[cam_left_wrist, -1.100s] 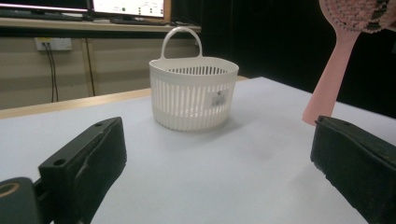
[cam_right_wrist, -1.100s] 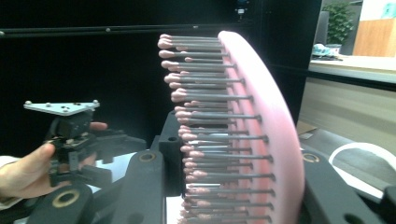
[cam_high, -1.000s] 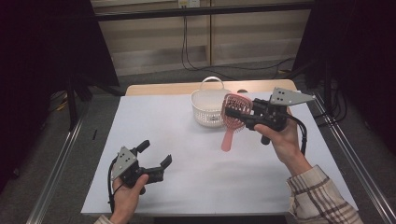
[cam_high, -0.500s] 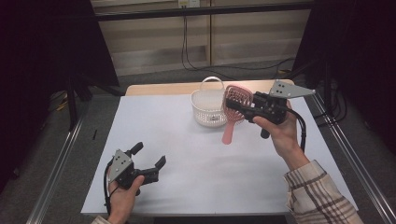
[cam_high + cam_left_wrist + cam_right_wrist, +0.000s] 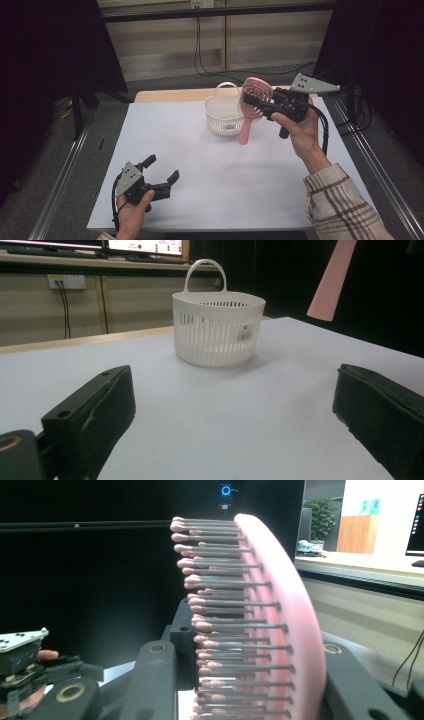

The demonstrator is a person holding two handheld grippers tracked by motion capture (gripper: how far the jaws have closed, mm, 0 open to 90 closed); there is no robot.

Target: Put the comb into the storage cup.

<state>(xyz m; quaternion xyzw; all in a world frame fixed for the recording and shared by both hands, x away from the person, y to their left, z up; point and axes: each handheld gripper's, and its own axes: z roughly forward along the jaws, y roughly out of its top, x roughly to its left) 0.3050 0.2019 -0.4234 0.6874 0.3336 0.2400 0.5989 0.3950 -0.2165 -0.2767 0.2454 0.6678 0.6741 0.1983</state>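
Note:
A pink hairbrush (image 5: 254, 102) hangs in the air just right of the white basket (image 5: 224, 114), head up and handle pointing down. My right gripper (image 5: 251, 101) is shut on the brush head; in the right gripper view the bristles and pink back (image 5: 280, 625) stand between its jaws. At the table's front left my left gripper (image 5: 161, 169) rests low over the white tabletop (image 5: 230, 175), open, nothing between its jaws. In the left gripper view the basket (image 5: 218, 330) stands ahead and the pink handle tip (image 5: 331, 280) hangs at the upper right.
The basket has an upright loop handle (image 5: 226, 87) and sits at the table's far middle. Metal rails (image 5: 60, 185) run along both sides of the table. Cables (image 5: 200, 50) trail on the floor beyond the far edge.
My right gripper has lifted the hairbrush up and slightly away, so the handle now hangs clear above the table. My left gripper has dropped a little toward the front edge.

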